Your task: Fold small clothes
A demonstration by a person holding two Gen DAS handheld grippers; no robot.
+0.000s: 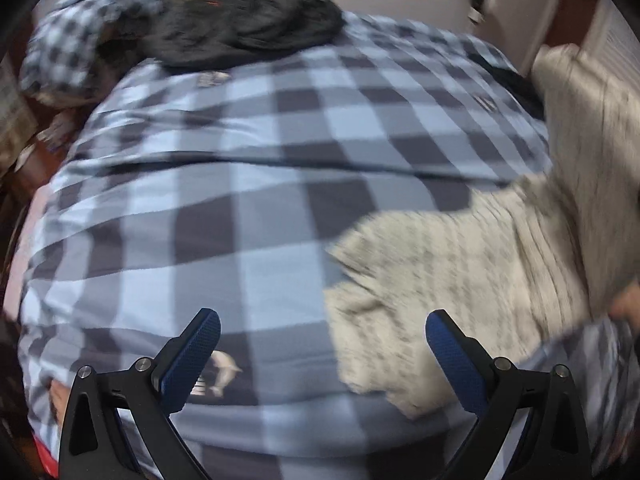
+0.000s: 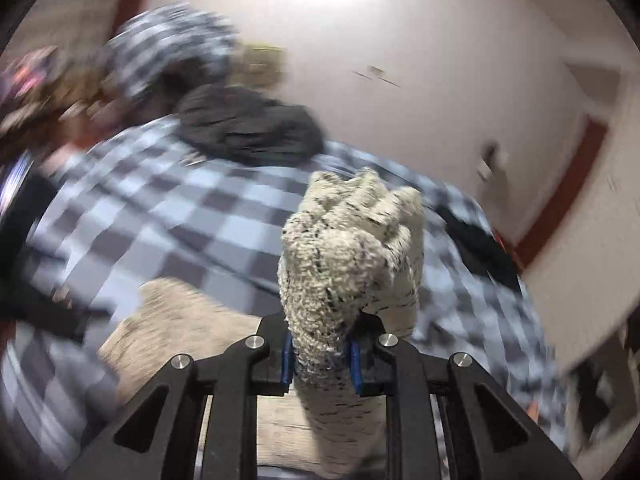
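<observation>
A cream knitted garment [image 1: 472, 264] with dark flecks lies on the checked bedspread [image 1: 248, 168] at the right and rises off it along the right edge. My left gripper [image 1: 323, 354] hangs open over the bedspread, just left of the garment's near corner, with nothing between its blue pads. In the right wrist view my right gripper [image 2: 322, 364] is shut on a bunched fold of the same cream garment [image 2: 352, 252], which stands up above the fingers. The rest of it trails down to the lower left. Both views are blurred.
A heap of dark clothes [image 1: 244, 28] lies at the far side of the bed, beside a checked pillow [image 1: 88, 28]. Another dark item [image 2: 480, 244] sits near the bed's right edge. A white wall and a door with a red-brown frame [image 2: 560, 196] stand beyond.
</observation>
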